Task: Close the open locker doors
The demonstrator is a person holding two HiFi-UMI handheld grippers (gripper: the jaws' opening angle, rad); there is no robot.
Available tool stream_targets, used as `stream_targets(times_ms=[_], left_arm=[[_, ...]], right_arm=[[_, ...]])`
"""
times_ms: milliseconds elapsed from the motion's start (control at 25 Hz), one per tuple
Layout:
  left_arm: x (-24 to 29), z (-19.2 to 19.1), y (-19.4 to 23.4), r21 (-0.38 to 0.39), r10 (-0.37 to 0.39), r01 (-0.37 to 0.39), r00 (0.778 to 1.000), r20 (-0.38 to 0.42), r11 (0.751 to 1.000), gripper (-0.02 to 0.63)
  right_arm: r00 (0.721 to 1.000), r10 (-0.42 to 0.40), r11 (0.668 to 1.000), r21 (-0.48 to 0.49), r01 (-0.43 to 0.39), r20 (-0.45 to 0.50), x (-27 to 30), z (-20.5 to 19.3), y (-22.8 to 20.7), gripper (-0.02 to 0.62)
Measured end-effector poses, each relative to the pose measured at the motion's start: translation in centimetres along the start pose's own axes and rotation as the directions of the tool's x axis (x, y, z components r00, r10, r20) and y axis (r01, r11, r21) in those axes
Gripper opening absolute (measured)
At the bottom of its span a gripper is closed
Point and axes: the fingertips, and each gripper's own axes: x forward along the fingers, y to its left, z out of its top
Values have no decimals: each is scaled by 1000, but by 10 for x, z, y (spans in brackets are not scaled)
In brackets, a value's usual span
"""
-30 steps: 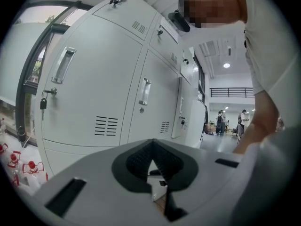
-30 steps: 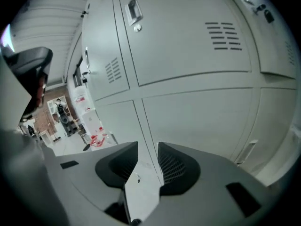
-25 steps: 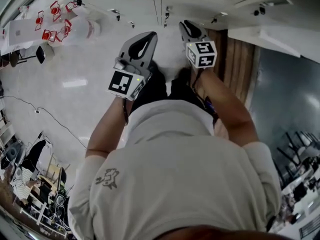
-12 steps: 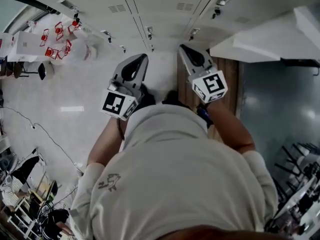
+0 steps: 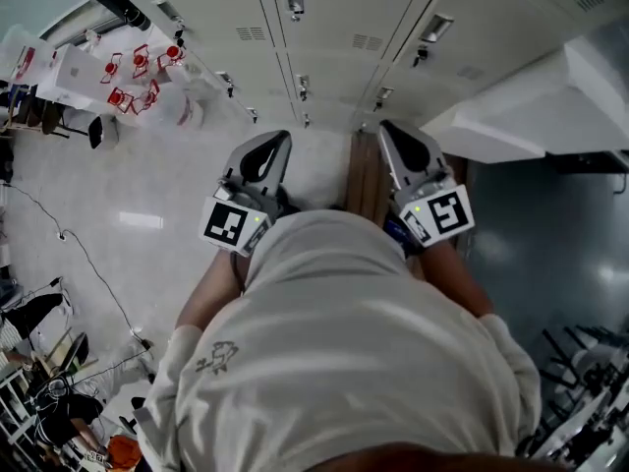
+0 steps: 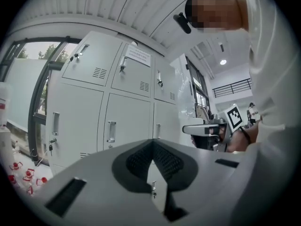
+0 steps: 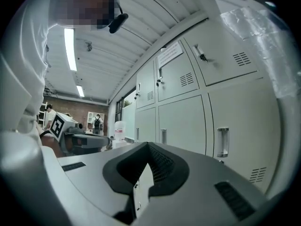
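- Pale grey metal lockers (image 5: 344,28) in two tiers fill the background. Glossy white floor (image 5: 128,195) lies left of them and dark grey-blue floor (image 5: 550,254) lies to the right.
- Person in a light beige shirt (image 5: 344,362) faces the bank with one gripper in each hand, both raised side by side.
- Grey hand-held left gripper (image 5: 278,138): jaws together, and in its own view the ribbed pads meet at the tip with nothing between them. It touches nothing and points at closed lower doors with vertical metal handles (image 6: 111,131).
- Grey hand-held right gripper (image 5: 389,128): jaws fully together and also empty. Its tip sits in free air in front of closed doors.
- Each gripper carries a white cube with black square markers (image 5: 234,226) at its rear.
- Wide white flat door panel (image 5: 511,106) juts out from the bank at the right of the head view, just right of the right gripper. It reads as the open locker door. The gripper is near it, with no contact visible.
- Narrow brown wooden strip (image 5: 364,180) shows between the two grippers, below the lockers. Can't tell what it belongs to.
- Doors ahead of both grippers sit flush. One upper door has a white paper label (image 6: 138,56), and a small key (image 6: 51,147) hangs from a lower lock at far left.
- Red-and-white objects (image 5: 138,67) stand on the white floor at far left, too small to identify.
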Motion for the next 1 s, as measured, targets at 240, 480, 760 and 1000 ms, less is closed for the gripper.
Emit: stream_targets(times_ms=[240,480,760,1000], left_arm=[[7,8,-10,10,7,-7,1000,-1,1000,-2],[13,4,-18,15,-20,21,999,-36,1000,-2],[-13,-2,1,13,-23,24,998,-50,1000,-2],[-46,10,20,-12,-51,51,999,-9,999,-2]], right_arm=[[999,31,1000,7,-31,18,0,13,-12,-2],[999,37,998,41,-37,-7,-4,4,-17,-2],[1000,0,1000,9,0,0,-4,14,8,-2],[999,-42,999,6,42,-3,4,11,47,-2]])
